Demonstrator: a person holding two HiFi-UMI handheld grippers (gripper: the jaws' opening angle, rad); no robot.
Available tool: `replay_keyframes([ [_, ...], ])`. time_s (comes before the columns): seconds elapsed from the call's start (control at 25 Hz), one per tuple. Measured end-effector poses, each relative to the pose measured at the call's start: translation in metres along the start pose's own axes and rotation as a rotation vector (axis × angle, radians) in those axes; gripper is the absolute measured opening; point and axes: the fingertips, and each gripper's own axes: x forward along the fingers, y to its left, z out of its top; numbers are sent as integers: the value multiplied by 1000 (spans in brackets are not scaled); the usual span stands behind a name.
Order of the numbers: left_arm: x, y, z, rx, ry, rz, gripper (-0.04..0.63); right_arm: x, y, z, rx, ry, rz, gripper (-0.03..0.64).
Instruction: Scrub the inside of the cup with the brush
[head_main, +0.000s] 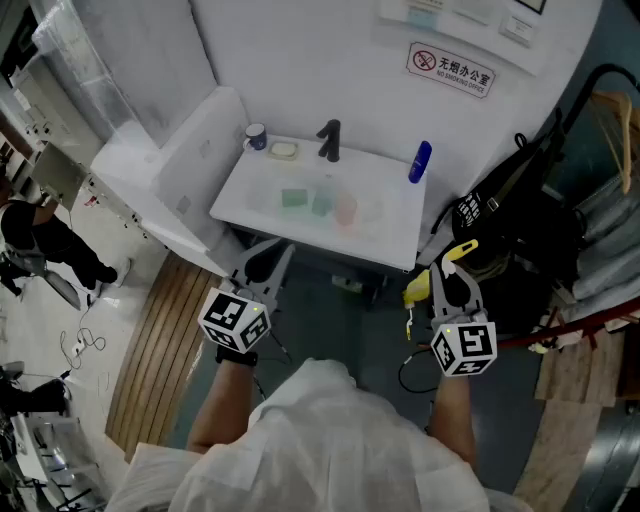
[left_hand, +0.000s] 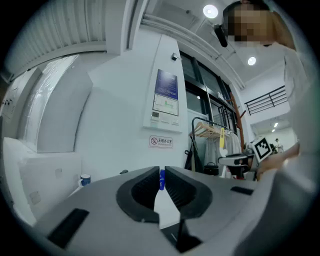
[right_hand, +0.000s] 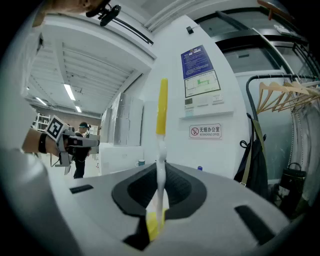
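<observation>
Here the right gripper (right_hand: 161, 167) pinches one yellow-and-white brush (right_hand: 161, 105), which stands upright between its jaws. The left gripper (left_hand: 162, 175) is pressed together on nothing. One pinkish cup (head_main: 345, 208) stands on the white counter (head_main: 395, 235), ahead of both grippers and well apart from them. One blue bottle (head_main: 420, 161) stands at the counter's far right.

White counter (head_main: 395, 225) holds mug (head_main: 256, 136), blue bottle (head_main: 420, 161), pink cup (head_main: 346, 209).

White painted wall (head_main: 300, 60), red-and-white no-smoking sign (head_main: 451, 69) on it. White rectangular table (head_main: 395, 228) against wall. Grey floor (head_main: 330, 320), brown wooden-slat strip (head_main: 160, 340) beside. Round ceiling lamps (left_hand: 210, 10) lit. Wooden hangers on black rail (right_hand: 280, 95).
</observation>
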Motion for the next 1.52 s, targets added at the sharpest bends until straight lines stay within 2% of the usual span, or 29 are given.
replay_keyframes([
  [0.72,-5,-15,-8,-6,19,-12,31,-7,2,-5,-3,5,21,26],
  [1.32,12,-41,-8,-29,-14,-24,31,-21,-29,-18,74,12,15,28],
  [1.52,18,-43,-16,-6,17,-31,31,-17,-36,-25,95,22,12,28],
])
